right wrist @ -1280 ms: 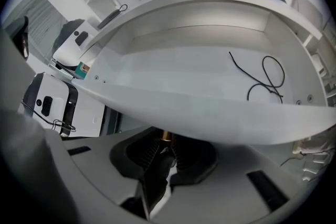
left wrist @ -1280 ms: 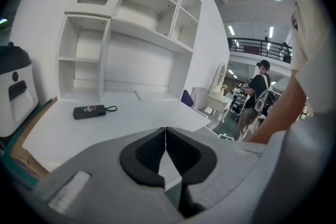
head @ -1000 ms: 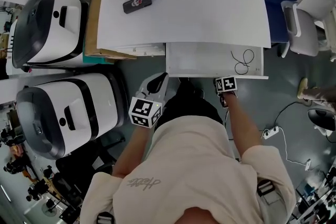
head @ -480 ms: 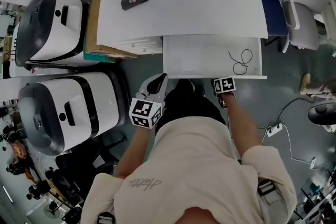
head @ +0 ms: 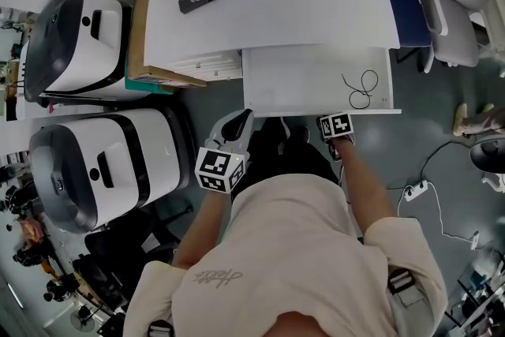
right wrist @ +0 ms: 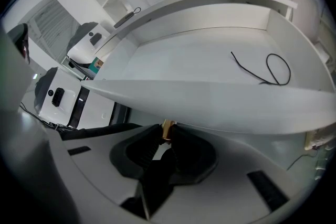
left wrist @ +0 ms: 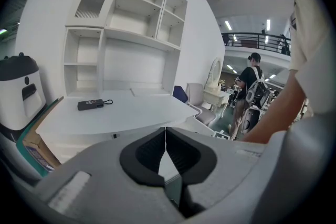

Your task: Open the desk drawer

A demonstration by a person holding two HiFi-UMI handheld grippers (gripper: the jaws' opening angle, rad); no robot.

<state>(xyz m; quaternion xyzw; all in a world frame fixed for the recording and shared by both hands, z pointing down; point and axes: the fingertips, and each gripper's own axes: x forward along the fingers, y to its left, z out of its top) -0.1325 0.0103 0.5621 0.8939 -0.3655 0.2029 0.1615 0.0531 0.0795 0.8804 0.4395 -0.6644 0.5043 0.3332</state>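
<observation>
Head view: shows the drawer (head: 316, 79) open, standing out from under the front edge of the white bench (head: 300, 12); one black looped cable (head: 361, 95) on its floor near the right end; right gripper (head: 334, 119) at the drawer's front rim, the point of contact hidden under its marker cube; left gripper (head: 239, 121) low beside the drawer's left corner, apart from it.

Right gripper view: gives what the head view hides; jaws drawn narrow and clamped on a small brass-coloured knob (right wrist: 167, 128) just under the drawer front; same cable visible on the drawer floor beyond.

Left gripper view: jaws pressed together, nothing between them; looks across the bench top to a black device with strap (left wrist: 90, 105) and up to a white shelf unit (left wrist: 126, 34), the latter barely in the head view; a person with a backpack (left wrist: 253, 86) well off at right.

Head view only: two white machines (head: 75, 39) left of the bench; chair (head: 454, 20) at right.
</observation>
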